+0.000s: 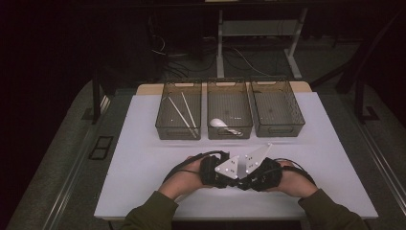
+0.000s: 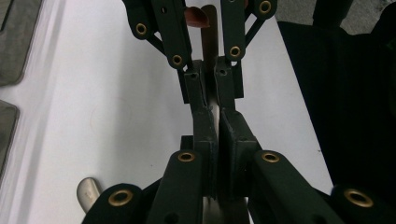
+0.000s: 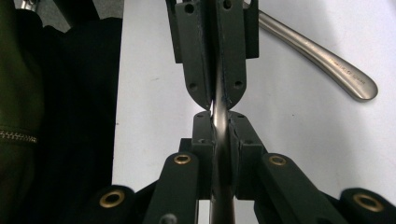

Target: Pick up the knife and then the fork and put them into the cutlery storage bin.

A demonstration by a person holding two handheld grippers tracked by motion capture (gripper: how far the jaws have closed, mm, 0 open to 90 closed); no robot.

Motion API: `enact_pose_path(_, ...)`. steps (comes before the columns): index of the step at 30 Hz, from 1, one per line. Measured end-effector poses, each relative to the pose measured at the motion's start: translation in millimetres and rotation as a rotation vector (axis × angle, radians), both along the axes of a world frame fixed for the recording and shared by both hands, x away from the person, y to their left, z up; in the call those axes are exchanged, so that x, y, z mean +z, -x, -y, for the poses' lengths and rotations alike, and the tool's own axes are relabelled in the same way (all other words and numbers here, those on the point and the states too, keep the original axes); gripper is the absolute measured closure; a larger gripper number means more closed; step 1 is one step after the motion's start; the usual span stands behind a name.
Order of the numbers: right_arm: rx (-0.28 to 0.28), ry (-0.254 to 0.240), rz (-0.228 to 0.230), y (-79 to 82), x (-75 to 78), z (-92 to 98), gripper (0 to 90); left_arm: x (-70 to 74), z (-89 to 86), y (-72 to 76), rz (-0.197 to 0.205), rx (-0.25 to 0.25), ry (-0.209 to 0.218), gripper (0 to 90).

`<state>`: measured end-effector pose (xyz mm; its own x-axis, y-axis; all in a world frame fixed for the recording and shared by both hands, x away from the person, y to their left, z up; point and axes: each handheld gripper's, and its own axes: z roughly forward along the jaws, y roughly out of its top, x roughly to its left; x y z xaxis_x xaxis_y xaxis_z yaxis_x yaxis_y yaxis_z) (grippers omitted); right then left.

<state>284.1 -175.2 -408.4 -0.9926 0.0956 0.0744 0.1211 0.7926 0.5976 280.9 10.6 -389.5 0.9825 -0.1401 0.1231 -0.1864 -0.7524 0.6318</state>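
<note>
My two grippers meet tip to tip near the table's front edge, each held in a hand. A thin steel utensil (image 2: 210, 28) runs along both sets of jaws. The left gripper (image 2: 212, 114) is shut on the steel utensil (image 3: 219, 123), its pads pressed flat against the metal. Facing it, the right gripper (image 3: 219, 116) clamps the same strip from the other end. In the high view the left gripper (image 1: 237, 178) and right gripper (image 1: 247, 181) hide the utensil under their grey plates. A second steel handle (image 3: 327, 60) lies on the table beside the left gripper, with its rounded end (image 2: 88, 191) showing.
Three clear bins stand in a row at the back of the white table (image 1: 143, 158). The left bin (image 1: 165, 127) holds chopsticks (image 1: 184, 112), the middle bin (image 1: 230, 96) holds a white spoon (image 1: 219, 123), and the right bin (image 1: 277, 112) looks bare. Dark floor and desk legs lie beyond.
</note>
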Motion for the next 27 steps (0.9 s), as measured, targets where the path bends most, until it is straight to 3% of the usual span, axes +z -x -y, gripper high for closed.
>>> enact_pose_path(6,-0.004,-0.002,0.007,-0.2,0.8,0.0,82.6,0.5,-1.3,-1.0,0.001,0.002,0.004,83.8)
enact_pose_path(8,-0.003,-0.005,0.007,-1.1,0.8,0.6,82.7,0.2,-1.3,-1.3,0.004,0.01,0.027,82.8)
enact_pose_path(10,-0.008,0.0,-0.008,-1.3,0.3,1.5,82.7,1.4,-2.7,-2.9,0.017,0.028,0.038,76.0)
enact_pose_path(14,-0.018,0.007,-0.01,-3.3,-1.8,3.7,82.7,4.0,-12.2,-8.5,-0.017,0.079,0.085,61.7)
enact_pose_path(20,-0.054,0.008,-0.008,-6.5,-1.2,10.0,82.7,4.2,-38.0,-11.9,-0.099,0.165,0.182,48.6)
enact_pose_path(27,-0.104,-0.023,0.008,-12.0,3.4,22.0,82.6,-3.6,-80.5,-13.3,-0.132,0.36,0.275,34.3)
